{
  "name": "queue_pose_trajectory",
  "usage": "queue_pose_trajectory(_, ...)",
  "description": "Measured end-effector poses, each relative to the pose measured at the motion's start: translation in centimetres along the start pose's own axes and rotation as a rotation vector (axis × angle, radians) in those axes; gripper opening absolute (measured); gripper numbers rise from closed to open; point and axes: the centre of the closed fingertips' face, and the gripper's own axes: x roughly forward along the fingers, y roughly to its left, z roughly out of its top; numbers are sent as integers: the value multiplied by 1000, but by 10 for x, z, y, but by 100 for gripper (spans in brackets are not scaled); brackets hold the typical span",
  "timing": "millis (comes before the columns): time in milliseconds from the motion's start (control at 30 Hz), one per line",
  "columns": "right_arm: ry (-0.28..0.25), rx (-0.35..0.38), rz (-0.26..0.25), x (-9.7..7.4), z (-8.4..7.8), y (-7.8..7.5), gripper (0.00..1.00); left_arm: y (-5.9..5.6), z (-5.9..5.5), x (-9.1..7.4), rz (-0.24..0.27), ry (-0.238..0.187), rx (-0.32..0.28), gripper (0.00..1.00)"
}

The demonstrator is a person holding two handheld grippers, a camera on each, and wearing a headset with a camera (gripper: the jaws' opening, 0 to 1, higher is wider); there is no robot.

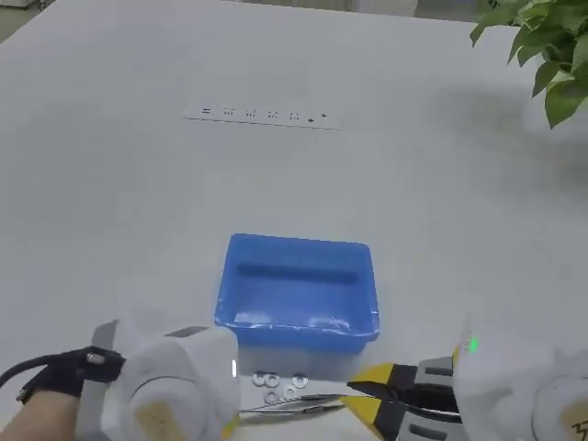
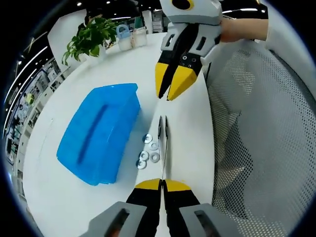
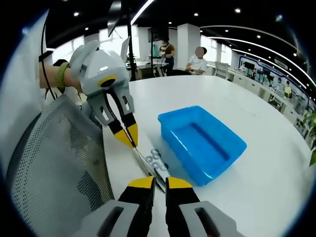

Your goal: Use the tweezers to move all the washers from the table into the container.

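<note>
Jaws of left gripper [image 2: 162, 183] closed on one end of tweezers [image 1: 294, 401], washers [image 1: 278, 384] on table [image 1: 138, 230] between tweezers and blue container [image 1: 294, 333], right gripper [image 3: 154, 181] jaws slightly parted at tweezers' other end, gripping nothing.

Bright, even overhead light here, ceiling strips [image 3: 140, 12] blazing above the left gripper [image 3: 131, 139]. Soft shadow beneath the container [image 1: 296, 289] beyond the right gripper [image 1: 356, 392]; tweezers [image 1: 294, 402] glint. Head view slightly soft, fisheye edges bending hard.
</note>
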Motion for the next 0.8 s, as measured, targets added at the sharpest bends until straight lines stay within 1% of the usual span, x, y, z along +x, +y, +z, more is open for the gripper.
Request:
queue_pose_trajectory(33, 1, -2, 2, 0, 0, 0, 6, 1, 5, -5, 5, -11, 11, 0)
queue_pose_trajectory(100, 2, -8, 4, 1, -1, 1, 7, 3, 13, -14, 14, -33, 13, 0)
queue_pose_trajectory(167, 2, -21, 9, 2, -1, 3, 8, 3, 23, -23, 16, -57, 15, 0)
queue_pose_trajectory(267, 6, -34, 19, 5, 0, 5, 10, 1, 35, -34, 14, -79, 24, 0)
queue_pose_trajectory(400, 10, -69, 46, 12, 4, 11, 12, -3, 48, -46, 9, -84, 55, 0)
queue_pose_trajectory(467, 11, -87, 61, 15, 7, 14, 14, -5, 51, -49, 8, -77, 60, 0)
queue_pose_trajectory(533, 14, -112, 88, 19, 9, 19, 14, -7, 52, -52, 7, -58, 71, 0)
queue_pose_trajectory(567, 12, -134, 110, 22, 11, 24, 14, -7, 53, -53, 6, -56, 73, 0)
queue_pose_trajectory(667, 6, -166, 158, 29, 15, 34, 12, -9, 57, -58, -1, -66, 64, 0)
queue_pose_trajectory(700, 3, -166, 165, 30, 16, 36, 12, -10, 58, -59, -4, -68, 66, 0)
queue_pose_trajectory(733, -3, -171, 182, 33, 19, 40, 12, -10, 59, -60, -6, -69, 66, 0)
queue_pose_trajectory(767, -2, -171, 186, 35, 19, 41, 12, -11, 60, -60, -8, -67, 66, 0)
queue_pose_trajectory(800, 1, -182, 200, 38, 19, 44, 11, -11, 61, -61, -10, -65, 66, 0)
